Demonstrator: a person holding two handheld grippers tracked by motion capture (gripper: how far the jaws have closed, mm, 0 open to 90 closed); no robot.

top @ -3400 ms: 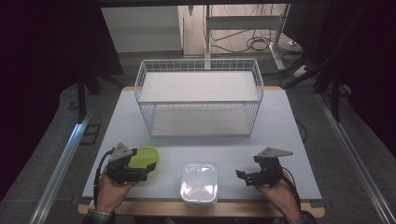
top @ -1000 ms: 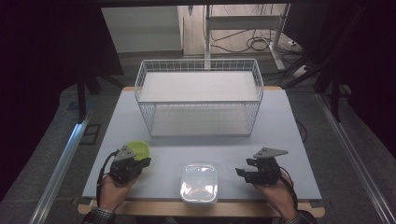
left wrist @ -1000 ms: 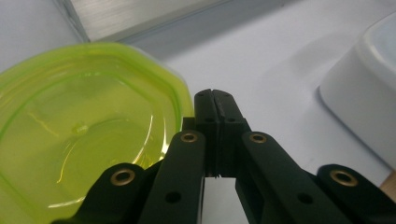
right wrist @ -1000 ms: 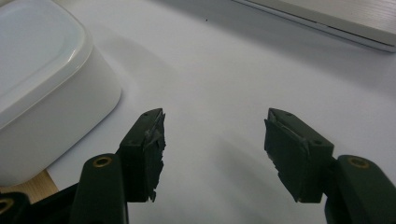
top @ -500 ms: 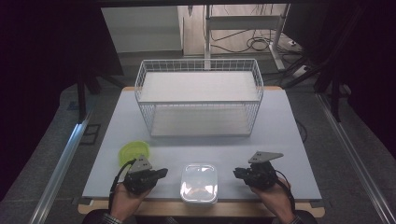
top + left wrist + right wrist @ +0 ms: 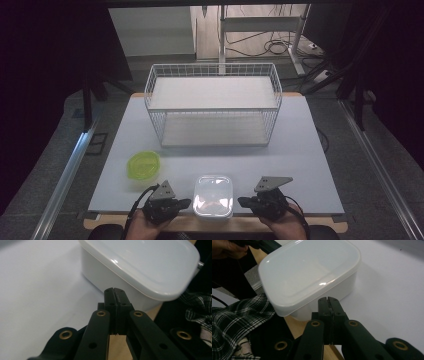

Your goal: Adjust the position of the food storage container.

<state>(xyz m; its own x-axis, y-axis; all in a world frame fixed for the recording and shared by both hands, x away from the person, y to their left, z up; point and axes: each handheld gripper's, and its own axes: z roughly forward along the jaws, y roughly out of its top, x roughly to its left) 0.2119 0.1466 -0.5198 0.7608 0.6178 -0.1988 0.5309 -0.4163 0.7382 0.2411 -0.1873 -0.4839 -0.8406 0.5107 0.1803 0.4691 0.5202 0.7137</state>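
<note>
A white lidded plastic container (image 6: 213, 196) sits at the table's front edge between my two grippers. My left gripper (image 6: 186, 202) is shut and empty, its tips pointing at the container's left wall (image 6: 100, 272) from close by. My right gripper (image 6: 242, 201) has just been closing with nothing between its jaws; it is now shut, its tips close to the container's right wall (image 6: 337, 287). The left gripper view shows the joined jaws (image 6: 115, 290) just short of the container. The right gripper view shows the joined jaws (image 6: 328, 299) beside the lid's rim.
A green bowl (image 6: 143, 165) lies on the white table (image 6: 300, 150), left of and behind the left gripper. A white wire basket (image 6: 214, 105) stands across the far middle. A checked sleeve (image 6: 239, 312) hangs past the wooden front edge.
My left gripper has moved right, away from the green bowl, to the container's left side. My right gripper has slid left toward the container. The bowl stays where it was left.
</note>
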